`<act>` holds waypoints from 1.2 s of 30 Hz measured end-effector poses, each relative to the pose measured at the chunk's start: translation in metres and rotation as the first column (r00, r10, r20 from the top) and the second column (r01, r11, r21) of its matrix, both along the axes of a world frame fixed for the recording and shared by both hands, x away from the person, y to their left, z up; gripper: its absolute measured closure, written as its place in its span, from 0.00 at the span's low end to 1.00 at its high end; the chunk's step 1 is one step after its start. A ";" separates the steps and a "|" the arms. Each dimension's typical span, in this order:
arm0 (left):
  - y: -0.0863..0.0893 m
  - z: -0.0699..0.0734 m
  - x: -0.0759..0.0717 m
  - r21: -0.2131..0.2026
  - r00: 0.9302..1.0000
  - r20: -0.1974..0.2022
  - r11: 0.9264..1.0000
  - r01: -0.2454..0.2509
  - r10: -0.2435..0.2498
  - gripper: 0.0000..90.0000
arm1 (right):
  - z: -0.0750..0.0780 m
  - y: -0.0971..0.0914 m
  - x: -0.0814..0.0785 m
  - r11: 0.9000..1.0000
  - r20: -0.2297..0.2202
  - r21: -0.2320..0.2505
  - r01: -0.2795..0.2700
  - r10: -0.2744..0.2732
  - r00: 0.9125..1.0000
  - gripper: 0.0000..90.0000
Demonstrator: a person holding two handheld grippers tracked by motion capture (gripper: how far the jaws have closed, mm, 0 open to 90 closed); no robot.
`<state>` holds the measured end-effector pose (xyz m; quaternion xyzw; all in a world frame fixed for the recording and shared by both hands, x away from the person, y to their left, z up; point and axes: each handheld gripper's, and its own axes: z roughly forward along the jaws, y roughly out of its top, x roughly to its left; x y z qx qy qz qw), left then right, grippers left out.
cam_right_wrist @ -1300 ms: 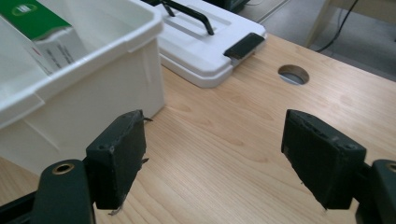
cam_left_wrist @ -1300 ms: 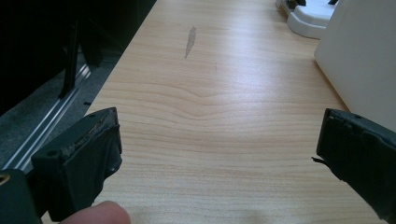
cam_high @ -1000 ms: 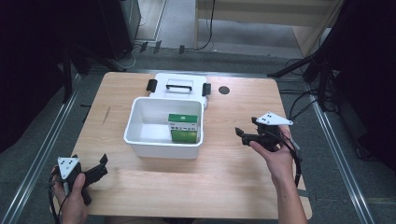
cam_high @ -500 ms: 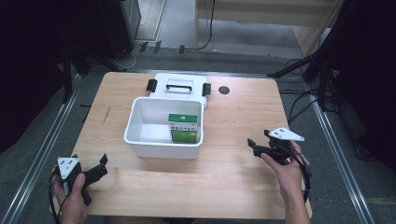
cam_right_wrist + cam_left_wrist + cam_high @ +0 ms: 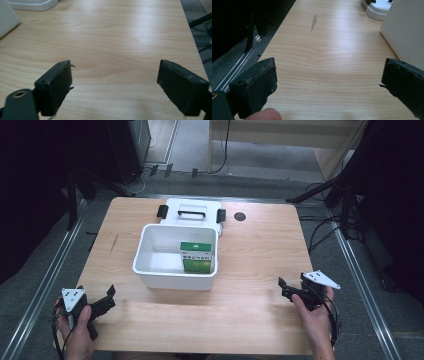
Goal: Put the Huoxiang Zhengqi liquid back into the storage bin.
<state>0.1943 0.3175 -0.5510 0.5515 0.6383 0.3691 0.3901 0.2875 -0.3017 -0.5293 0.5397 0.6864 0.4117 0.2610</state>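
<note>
Wooden table (image 5: 260, 250) – one white bin (image 5: 150, 265), one green box (image 5: 196, 256) inside, left gripper (image 5: 106, 301), right gripper (image 5: 287, 287) – both jaws apart

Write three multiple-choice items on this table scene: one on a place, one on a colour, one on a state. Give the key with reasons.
1. Where does the white plastic lid with the black handle lie?
A. behind the white rectangular plastic bin
B. inside the bin
C. at the table's near edge

2. What colour is the small cardboard box inside the bin?
A. red
B. green
C. blue

3. How is the right tool?
A. shut on the box
B. shut on nothing
C. open

Key: 1 A, the lid rests on the light wooden table at the bin's far side. 2 B, its top and front are green with a white band. 3 C, the right gripper view shows its jaws wide apart over bare wood.
</note>
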 end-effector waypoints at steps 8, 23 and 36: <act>0.000 0.000 0.000 -0.004 1.000 0.000 1.000 0.000 0.000 0.01 | -0.006 -0.008 -0.023 1.000 0.044 0.012 -0.015 0.014 0.999 0.12; 0.000 0.000 0.000 -0.004 1.000 0.000 1.000 -0.001 0.001 0.01 | -0.013 -0.038 -0.055 0.998 0.075 0.060 -0.017 0.012 0.997 0.00; 0.000 0.000 0.000 -0.004 1.000 0.000 1.000 0.000 0.000 0.01 | -0.016 -0.046 -0.071 0.998 0.097 0.061 -0.004 -0.002 0.995 0.00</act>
